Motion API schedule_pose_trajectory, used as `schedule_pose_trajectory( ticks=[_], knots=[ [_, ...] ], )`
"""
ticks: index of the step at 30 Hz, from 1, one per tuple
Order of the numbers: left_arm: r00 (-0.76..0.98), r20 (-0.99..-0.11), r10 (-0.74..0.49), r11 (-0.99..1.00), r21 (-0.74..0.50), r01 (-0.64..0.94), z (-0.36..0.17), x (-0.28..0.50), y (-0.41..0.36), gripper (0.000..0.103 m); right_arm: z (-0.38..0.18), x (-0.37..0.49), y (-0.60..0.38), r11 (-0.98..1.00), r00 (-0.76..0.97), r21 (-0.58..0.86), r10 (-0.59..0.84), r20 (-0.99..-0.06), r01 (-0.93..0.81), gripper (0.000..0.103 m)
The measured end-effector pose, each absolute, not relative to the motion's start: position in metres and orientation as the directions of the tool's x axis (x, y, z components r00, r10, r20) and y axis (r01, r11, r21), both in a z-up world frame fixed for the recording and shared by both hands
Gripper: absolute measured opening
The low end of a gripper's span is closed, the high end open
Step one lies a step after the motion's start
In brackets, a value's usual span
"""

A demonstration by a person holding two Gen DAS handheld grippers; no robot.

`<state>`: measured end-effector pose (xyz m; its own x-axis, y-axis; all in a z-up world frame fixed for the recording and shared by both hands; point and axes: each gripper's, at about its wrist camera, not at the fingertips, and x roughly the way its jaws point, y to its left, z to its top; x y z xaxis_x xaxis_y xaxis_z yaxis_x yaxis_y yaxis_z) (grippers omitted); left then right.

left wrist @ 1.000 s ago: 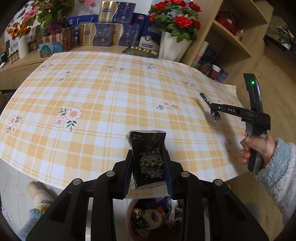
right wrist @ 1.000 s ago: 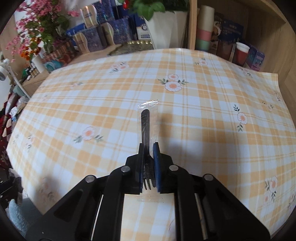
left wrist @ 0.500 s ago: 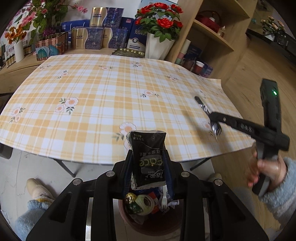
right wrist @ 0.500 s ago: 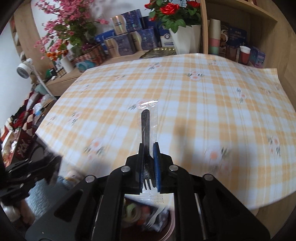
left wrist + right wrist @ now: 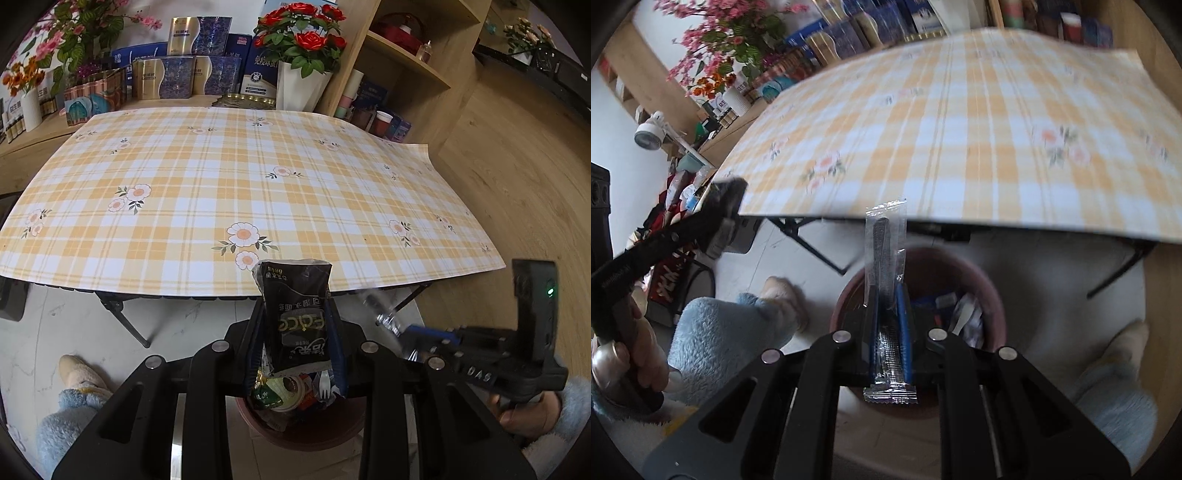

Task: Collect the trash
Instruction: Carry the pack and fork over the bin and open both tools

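L claw point(image 5: 297, 328) & R claw point(image 5: 889, 325) both clamped, held side by side.

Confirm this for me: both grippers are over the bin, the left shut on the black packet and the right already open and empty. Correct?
Not quite. The right gripper is not empty: the right wrist view shows it shut on the wrapped fork above the bin. The rest holds: the left gripper is shut on the black packet.

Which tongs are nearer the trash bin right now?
Too close to call: left tongs and right tongs both hang right above the trash bin.
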<state>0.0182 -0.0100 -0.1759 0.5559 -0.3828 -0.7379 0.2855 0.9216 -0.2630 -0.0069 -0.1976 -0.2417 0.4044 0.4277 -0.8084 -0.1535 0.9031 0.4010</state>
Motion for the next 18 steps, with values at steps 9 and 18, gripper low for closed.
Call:
schedule_pose_trajectory(
  ticks=[9,18],
  knots=[
    [0.546,-0.748,-0.378,0.924,-0.265,0.277,-0.1811,0.0194,-0.0099,0.031,-0.2481,-0.0056,-0.2009,0.897,0.391,0.424,0.436,-0.810,-0.121,0.014],
    [0.543,-0.750,-0.377,0.924,-0.265,0.276,-0.1823,0.0198,-0.0103,0.031,-0.2418,-0.0039,-0.2020,0.890,0.395,0.441,0.448,-0.802,-0.116,0.040]
  ],
)
